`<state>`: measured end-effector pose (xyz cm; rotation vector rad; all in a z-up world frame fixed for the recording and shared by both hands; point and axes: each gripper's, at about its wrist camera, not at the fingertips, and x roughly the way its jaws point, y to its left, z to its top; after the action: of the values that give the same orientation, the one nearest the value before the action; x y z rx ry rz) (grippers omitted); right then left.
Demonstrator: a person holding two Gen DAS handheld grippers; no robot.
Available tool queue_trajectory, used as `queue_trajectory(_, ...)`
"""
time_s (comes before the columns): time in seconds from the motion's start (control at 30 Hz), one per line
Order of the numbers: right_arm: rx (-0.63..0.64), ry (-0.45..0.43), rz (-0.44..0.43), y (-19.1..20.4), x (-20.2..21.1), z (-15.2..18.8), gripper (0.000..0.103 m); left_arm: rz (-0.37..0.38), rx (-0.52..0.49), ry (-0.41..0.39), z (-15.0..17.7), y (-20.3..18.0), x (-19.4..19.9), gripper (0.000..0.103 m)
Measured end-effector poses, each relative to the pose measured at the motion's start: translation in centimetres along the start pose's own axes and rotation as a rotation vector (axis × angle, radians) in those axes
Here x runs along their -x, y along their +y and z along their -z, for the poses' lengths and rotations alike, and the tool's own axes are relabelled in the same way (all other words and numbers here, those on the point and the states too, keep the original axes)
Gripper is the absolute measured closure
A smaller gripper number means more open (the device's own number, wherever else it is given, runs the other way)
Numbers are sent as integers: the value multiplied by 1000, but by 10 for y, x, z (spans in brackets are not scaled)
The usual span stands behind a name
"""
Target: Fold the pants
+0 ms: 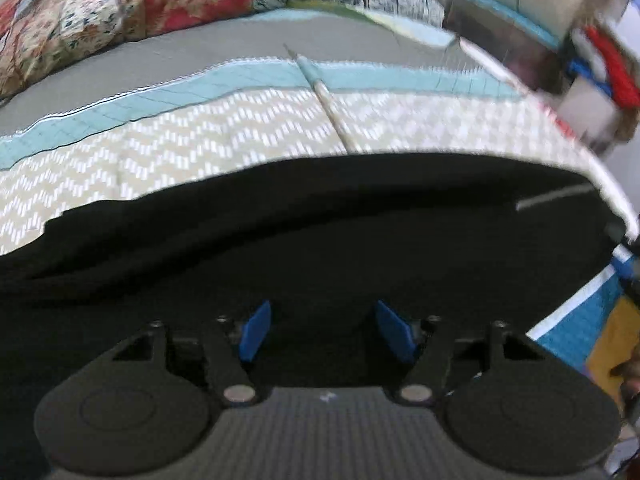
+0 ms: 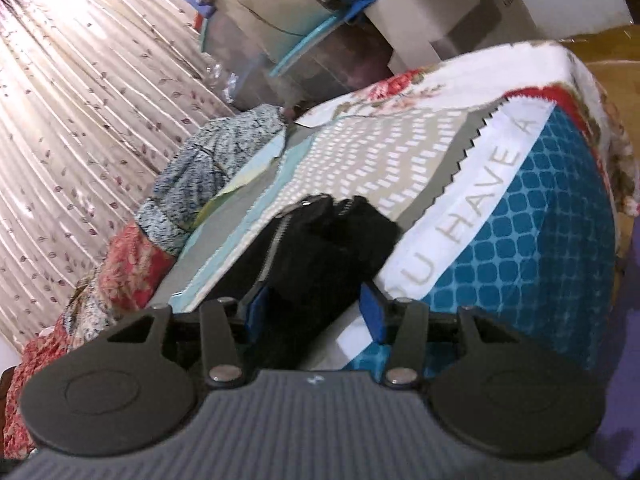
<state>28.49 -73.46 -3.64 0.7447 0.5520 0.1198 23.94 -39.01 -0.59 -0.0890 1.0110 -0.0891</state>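
Observation:
The black pants (image 1: 320,232) lie spread across the patterned bedspread (image 1: 200,136) and fill the lower half of the left wrist view. My left gripper (image 1: 325,332) hovers over them, jaws open, and nothing sits between its blue pads (image 1: 256,332). In the right wrist view, a bunched part of the pants (image 2: 320,248) with a zipper (image 2: 276,236) runs between the jaws of my right gripper (image 2: 314,314). The fabric lies against the left pad (image 2: 256,312). A strip of white sheet shows beside the right pad (image 2: 372,316), so the jaws stand open around the fabric.
A floral quilt (image 1: 120,4) and a grey-blue speckled cloth (image 2: 208,160) are heaped along the bed's far side. Stacked boxes and clothes (image 2: 320,32) stand beyond the bed. A pleated curtain (image 2: 80,100) hangs at the left. The bedspread's blue checked edge (image 2: 540,220) drops off at the right.

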Motion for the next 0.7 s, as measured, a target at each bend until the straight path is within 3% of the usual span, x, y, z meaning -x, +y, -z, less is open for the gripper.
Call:
queue_trajectory(0.1,-32,-18,-20,-16,10,-9,51,-42,-20,8,3,-8,-12,36)
queue_trajectory(0.17,-58,-34,-36,-34,29,-6,51,-43,-15,5,4,-6,-12,34)
queue_trajectory(0.3,-50,-43,-37,-36,24,-10,54,-42,-1,9,1,-3,-14,32)
queue_trajectory(0.33,-30,-38,-30,-34,23,-11,57,-43,1,9,0,-4,-14,32)
queue_trajectory(0.4,-11,-23,-12,-32,21,-12,80,-38,7,7,0,-3,-13,32)
queue_trajectory(0.43,-12,-12,-13,-31,21,-13,81,-32,14,6,0,-2,-11,33)
queue_trajectory(0.57,84,-40,-5,-6,34,-14,84,45,105,-9,-4,14,4,33)
queue_trajectory(0.7,258,-45,-71,47,44,-5,84,163,251,-45,-7,40,22,32)
